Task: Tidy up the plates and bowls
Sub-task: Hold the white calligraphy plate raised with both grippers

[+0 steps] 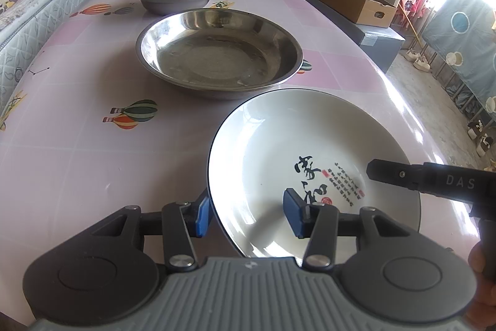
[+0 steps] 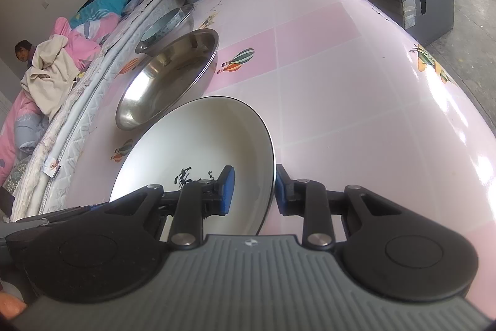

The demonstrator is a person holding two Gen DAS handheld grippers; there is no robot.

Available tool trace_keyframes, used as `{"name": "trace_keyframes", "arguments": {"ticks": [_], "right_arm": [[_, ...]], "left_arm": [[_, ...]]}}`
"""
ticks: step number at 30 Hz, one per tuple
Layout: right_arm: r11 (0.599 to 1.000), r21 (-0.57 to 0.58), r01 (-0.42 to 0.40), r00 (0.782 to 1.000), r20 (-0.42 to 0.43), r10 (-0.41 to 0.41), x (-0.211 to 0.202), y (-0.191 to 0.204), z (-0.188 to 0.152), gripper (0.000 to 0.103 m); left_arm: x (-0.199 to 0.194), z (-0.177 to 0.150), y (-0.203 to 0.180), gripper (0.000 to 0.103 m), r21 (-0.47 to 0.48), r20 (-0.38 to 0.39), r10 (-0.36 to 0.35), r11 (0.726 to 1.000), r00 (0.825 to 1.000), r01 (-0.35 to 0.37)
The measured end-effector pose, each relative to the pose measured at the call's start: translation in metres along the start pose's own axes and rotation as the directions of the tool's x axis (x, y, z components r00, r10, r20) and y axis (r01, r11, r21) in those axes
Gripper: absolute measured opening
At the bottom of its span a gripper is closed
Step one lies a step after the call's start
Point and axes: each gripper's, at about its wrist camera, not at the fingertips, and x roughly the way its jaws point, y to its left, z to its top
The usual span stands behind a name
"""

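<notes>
Two jaws straddle the plate's (image 1: 310,145) rim on the near worktop (image 1: 77,169): left gripper (image 1: 248,214) gapped, right gripper (image 2: 252,190) also not pinching. I'd close both before lifting toward the steel dish (image 1: 217,51).

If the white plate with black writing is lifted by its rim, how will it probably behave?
The white plate looks like glazed ceramic, so it is probably stiff, rather heavy for its size, and breakable if dropped. Its glossy surface may be slippery against the blue pads. The left claw and right claw each straddle a rim, so holding both sides should limit tipping.
</notes>
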Motion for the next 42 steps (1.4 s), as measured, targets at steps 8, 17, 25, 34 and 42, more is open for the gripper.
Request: {"name": "trace_keyframes", "arguments": {"ticks": [8, 17, 25, 34, 42], "right_arm": [[1.0, 0.001, -0.005, 1.0, 0.001, 0.005, 0.0003, -0.0006, -0.0007, 0.027], [1.0, 0.001, -0.006, 1.0, 0.001, 0.006, 0.0003, -0.0009, -0.0007, 0.027], [1.0, 0.004, -0.01, 1.0, 0.003, 0.01, -0.0004, -0.0016, -0.0008, 0.027], [1.0, 0.007, -0.014, 1.0, 0.004, 0.014, -0.0013, -0.0027, -0.0008, 0.027], [1.0, 0.006, -0.013, 1.0, 0.004, 0.013, -0.0011, -0.0026, -0.0007, 0.027]], "left_arm": [[-0.0001, 0.0002, -0.0004, 0.049, 0.001, 0.0, 0.002, 1.0, 1.0, -0.002], [-0.0002, 0.0, -0.0008, 0.049, 0.001, 0.0, 0.002, 1.0, 1.0, -0.002], [-0.0002, -0.0003, -0.0009, 0.05, 0.002, 0.0, 0.001, 1.0, 1.0, -0.001], [-0.0006, 0.0, -0.0015, 0.051, 0.003, 0.001, 0.003, 1.0, 1.0, -0.003], [-0.0006, 0.0002, -0.0024, 0.053, 0.004, 0.001, 0.003, 1.0, 1.0, -0.003]]}}
